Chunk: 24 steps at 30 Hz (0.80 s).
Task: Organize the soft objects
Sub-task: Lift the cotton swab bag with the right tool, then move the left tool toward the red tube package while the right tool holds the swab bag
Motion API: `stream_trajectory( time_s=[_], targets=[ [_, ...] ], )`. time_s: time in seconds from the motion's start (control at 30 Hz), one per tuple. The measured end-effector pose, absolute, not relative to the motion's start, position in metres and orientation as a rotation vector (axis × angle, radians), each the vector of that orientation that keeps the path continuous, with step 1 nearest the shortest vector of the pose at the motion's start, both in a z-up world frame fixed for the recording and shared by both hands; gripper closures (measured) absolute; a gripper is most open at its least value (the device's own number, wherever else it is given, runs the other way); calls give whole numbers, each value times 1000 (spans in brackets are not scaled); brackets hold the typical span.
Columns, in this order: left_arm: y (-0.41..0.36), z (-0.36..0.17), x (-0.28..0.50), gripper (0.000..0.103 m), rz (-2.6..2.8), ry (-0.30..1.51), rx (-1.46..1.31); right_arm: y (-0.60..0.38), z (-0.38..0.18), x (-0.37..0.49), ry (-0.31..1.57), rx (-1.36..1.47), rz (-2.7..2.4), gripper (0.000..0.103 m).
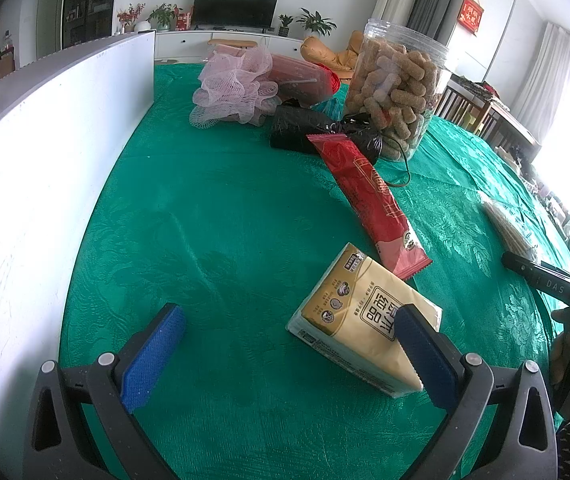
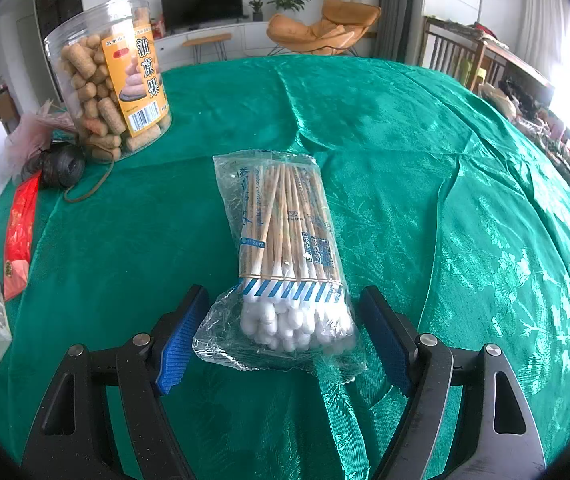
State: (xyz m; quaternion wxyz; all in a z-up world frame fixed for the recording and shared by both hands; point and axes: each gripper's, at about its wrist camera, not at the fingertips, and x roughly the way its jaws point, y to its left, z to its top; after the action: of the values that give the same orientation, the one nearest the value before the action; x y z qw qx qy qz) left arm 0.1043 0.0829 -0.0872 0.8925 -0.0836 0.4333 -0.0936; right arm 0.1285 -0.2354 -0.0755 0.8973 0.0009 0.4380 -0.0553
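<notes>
A yellow tissue pack (image 1: 361, 316) lies on the green tablecloth (image 1: 213, 220). My left gripper (image 1: 290, 320) is open around its near end; the right pad (image 1: 425, 356) stands in front of the pack's corner and the left pad (image 1: 157, 356) is well clear. A clear bag of cotton swabs (image 2: 285, 240) lies lengthwise ahead of my right gripper (image 2: 285, 296). That gripper is open, its jaws wide on either side of the bag's cotton-tipped end, pads not pressing. A pink mesh pouf (image 1: 233, 84) sits at the back.
A white board (image 1: 45, 160) walls the left side. A red snack packet (image 1: 369, 200), a black bag roll (image 1: 317, 132) and a clear jar of snacks (image 1: 397, 92) lie behind the tissue pack. The jar (image 2: 113, 80) stands far left in the right view.
</notes>
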Motion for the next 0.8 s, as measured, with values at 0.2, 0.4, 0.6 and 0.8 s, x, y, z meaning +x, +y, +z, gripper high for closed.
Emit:
stream_trajectory(
  time_s=[0.2,0.4,0.6,0.8],
  targets=[
    [83,-87,104,0,-196,899,-176,-236,-75,128,907,2,-114,23],
    [87,-81,103,1,-202,914,-205,-235,-75,128,907,3,-113,23],
    [77,-29,120,0,-257,820,-306,-236,-76,129,907,2,-113,23],
    [37,-17,194,0,-263,878,-216,-236,-76,129,907,2,-113,23]
  ],
)
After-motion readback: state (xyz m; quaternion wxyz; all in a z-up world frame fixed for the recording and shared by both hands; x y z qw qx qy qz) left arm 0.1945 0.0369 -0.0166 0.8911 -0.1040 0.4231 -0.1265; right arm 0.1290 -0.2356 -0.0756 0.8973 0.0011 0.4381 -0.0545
